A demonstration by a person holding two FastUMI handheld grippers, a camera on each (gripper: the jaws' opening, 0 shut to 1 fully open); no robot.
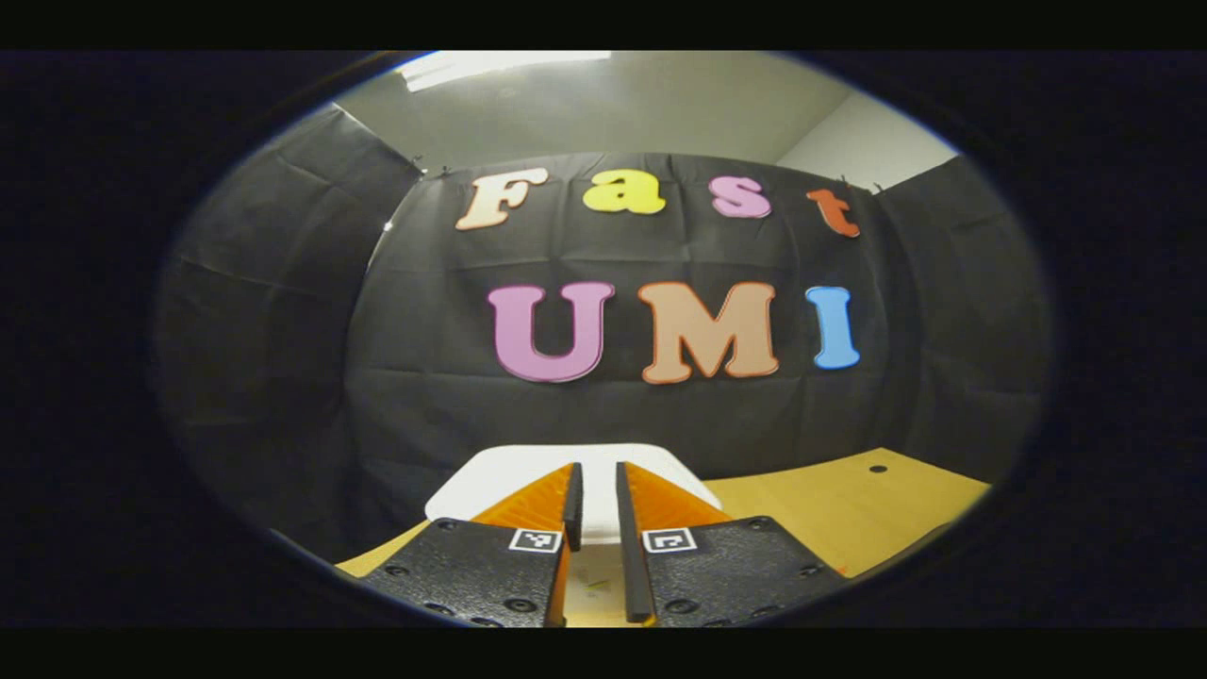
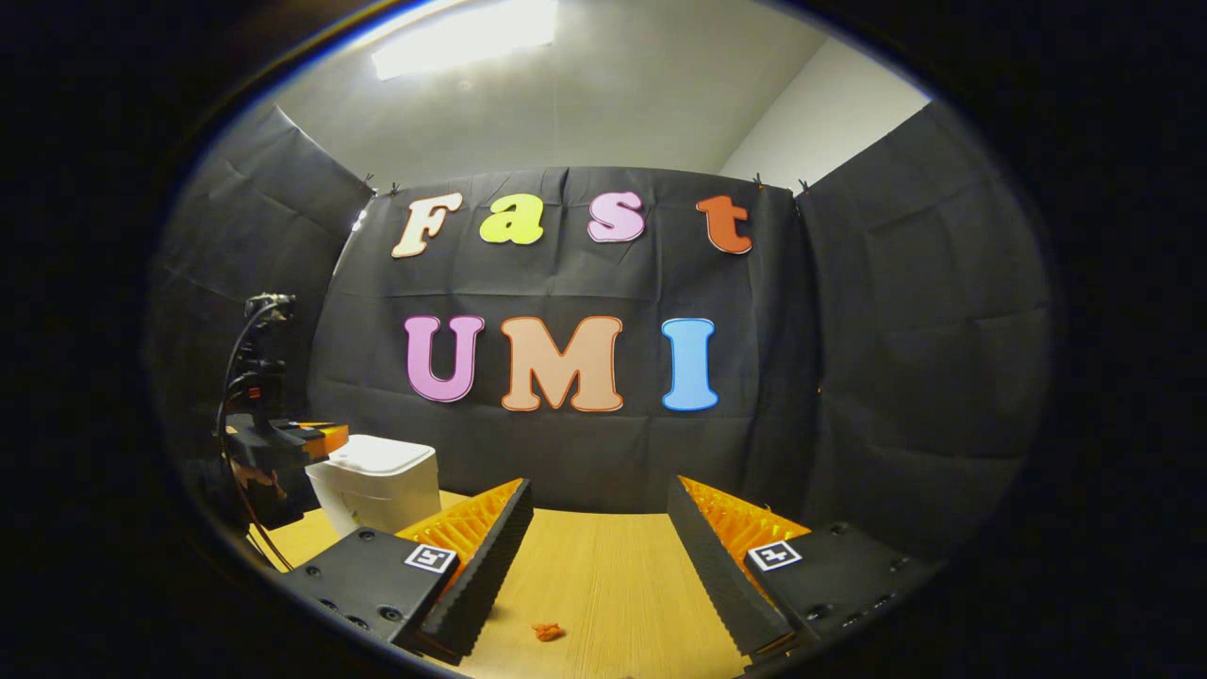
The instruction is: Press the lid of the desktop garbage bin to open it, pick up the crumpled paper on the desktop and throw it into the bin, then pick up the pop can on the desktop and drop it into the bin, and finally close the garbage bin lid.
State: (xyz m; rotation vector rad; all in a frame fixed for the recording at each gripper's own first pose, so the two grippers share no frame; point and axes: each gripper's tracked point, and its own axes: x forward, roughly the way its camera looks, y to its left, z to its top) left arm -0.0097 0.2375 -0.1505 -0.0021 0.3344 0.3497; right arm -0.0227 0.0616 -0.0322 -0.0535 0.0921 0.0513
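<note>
The left hand-held gripper [image 1: 600, 514], fingers nearly clenched with nothing between, hovers over the bin [image 1: 514, 469] and should press squarely down on the lid [image 2: 377, 456], while the right hand-held gripper [image 2: 599, 552] waits released above the surface [image 2: 603, 585].

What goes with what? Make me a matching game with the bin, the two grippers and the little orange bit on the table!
Things:
1. garbage bin
2. left gripper
3. right gripper
4. orange scrap

States:
A. jaws wide apart
B. white, lid down
C. lying on the table
D. jaws close together, right by the bin's lid

Pairs: 1-B, 2-D, 3-A, 4-C
</note>
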